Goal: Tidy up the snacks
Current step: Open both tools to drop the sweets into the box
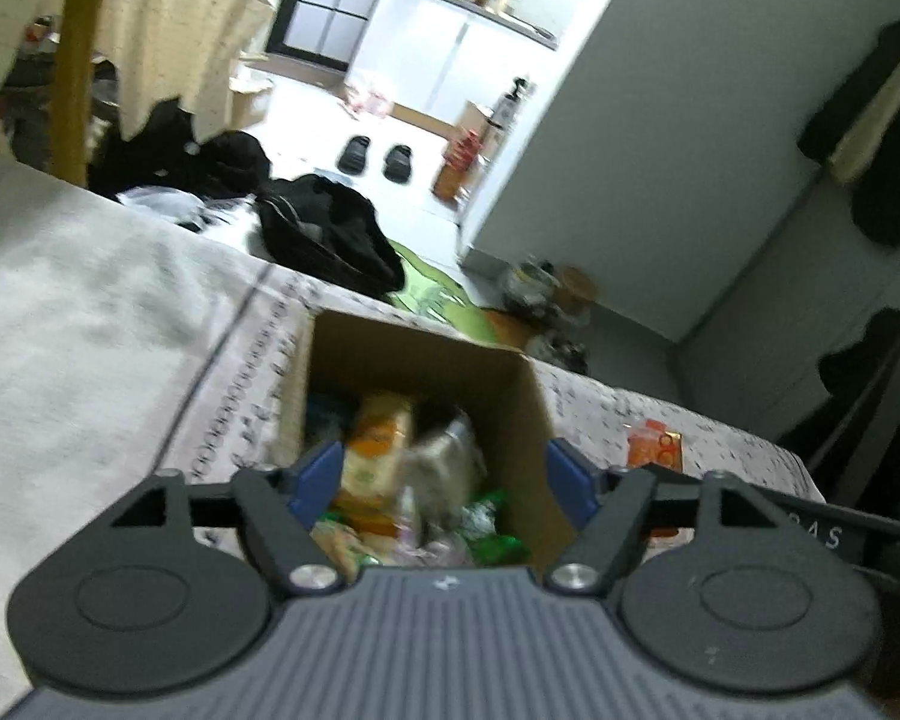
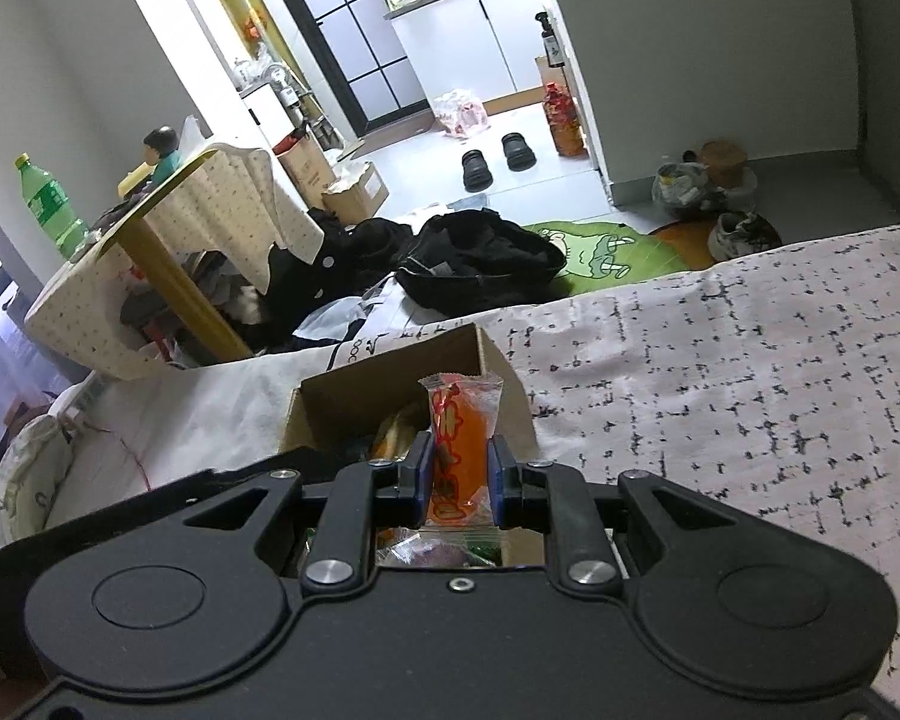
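Right tongs (image 2: 456, 474) are clenched on an orange packet (image 2: 459, 438) above the box (image 2: 390, 384), which sits on the bed's cloth near its far edge. Left tongs (image 1: 444, 480) gape over the box with nothing between them. Risk, I judge: released too far right, the packet lands on the cloth

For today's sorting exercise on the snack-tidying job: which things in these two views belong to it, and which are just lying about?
Part of the job:
- cardboard box with snack packets
- orange snack packet, clamped in the right gripper
- left gripper, open over the box

Just lying about:
- black slippers
- black clothes
- green bottle
- green rug
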A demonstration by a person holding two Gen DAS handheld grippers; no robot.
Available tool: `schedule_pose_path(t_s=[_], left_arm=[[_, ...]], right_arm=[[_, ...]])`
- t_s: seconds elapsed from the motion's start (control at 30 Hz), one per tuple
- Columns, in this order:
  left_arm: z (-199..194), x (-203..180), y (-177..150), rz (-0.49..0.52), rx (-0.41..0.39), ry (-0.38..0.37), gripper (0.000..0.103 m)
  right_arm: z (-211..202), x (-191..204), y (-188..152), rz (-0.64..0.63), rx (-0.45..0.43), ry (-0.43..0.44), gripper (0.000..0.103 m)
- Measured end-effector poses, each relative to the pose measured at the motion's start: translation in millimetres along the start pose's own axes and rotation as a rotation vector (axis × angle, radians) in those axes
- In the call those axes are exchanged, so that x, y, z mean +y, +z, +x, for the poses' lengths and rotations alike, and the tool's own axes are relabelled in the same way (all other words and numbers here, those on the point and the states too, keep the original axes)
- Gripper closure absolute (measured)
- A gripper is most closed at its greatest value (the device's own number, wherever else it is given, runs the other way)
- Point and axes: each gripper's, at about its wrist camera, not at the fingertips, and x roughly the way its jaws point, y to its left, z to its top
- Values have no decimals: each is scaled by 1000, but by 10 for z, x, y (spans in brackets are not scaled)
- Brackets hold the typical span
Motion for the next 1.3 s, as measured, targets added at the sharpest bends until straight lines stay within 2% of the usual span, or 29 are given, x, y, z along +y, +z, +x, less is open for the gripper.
schedule_pose_path(t_s=[0.27, 0.53, 0.6, 0.63, 0.67, 0.73, 1.03, 1.1, 1.23, 1.3], left_arm=[[-63, 174, 68, -28, -31, 70, 24], [-67, 281, 91, -68, -33, 97, 24], [-80, 275, 96, -64, -34, 98, 24], [-88, 268, 98, -61, -34, 101, 24], [-95, 259, 99, -60, -35, 103, 24], [-101, 255, 101, -60, -40, 105, 24], [-164, 202, 52, -43, -29, 105, 24], [-197, 177, 37, -32, -23, 96, 20], [-253, 121, -5, -11, -12, 96, 18], [-281, 89, -14, 2, 3, 92, 18]], right_arm=[[182, 155, 98, -24, 13, 30, 84], [328, 237, 232, -49, -12, 25, 83], [318, 251, 261, -64, -43, 20, 75], [296, 256, 264, -72, -55, 16, 60], [267, 244, 266, -69, -71, 20, 50], [220, 217, 253, -56, -79, 23, 48], [42, -50, 88, 18, -15, 22, 45], [-37, -96, 54, 19, -8, 19, 43], [-174, -183, 34, 18, -8, 11, 32], [-246, -225, 41, 9, -12, 8, 31]])
